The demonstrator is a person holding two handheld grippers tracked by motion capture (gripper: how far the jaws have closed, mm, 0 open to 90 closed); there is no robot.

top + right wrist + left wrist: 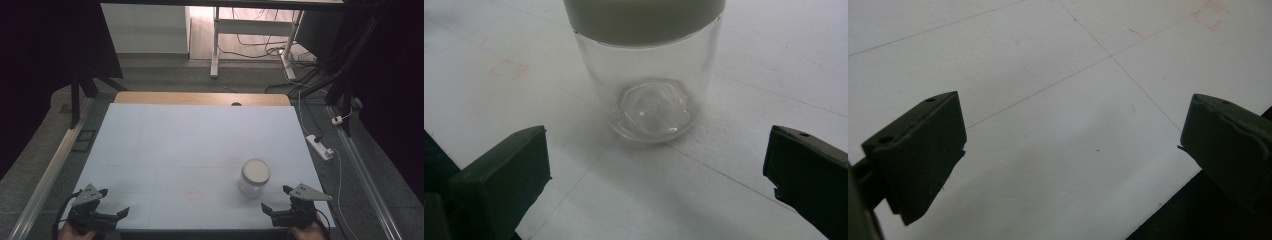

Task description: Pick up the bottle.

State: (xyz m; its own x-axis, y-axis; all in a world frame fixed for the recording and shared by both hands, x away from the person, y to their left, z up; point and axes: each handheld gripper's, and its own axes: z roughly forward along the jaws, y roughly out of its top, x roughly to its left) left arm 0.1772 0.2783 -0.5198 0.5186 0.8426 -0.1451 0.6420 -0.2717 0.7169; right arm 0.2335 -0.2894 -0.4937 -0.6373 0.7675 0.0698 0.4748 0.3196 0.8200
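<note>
High view: a clear glass jar (pixel 253 179) with a cream lid (pixel 256 170) is standing upright on the white table (pixel 190 145), toward the near edge at about 5 o'clock from the table's centre. The right gripper (pixel 278 200) is sitting just beside it at the jar's 5 o'clock, jaws spread wide, apparently lining up for a side grasp. The left gripper (pixel 115 202) is waiting well apart at the near left corner, about 7 o'clock, jaws also apart.

Left gripper view: both jaws are standing wide over bare table, nothing between them; this tool is idling.

Right gripper view: the jar (pixel 649 80) is sitting centred at 12 o'clock ahead of the parted jaws, untouched, lid (pixel 644 17) seated. The opening looks wider than the glass body, which suits closing around it.
</note>
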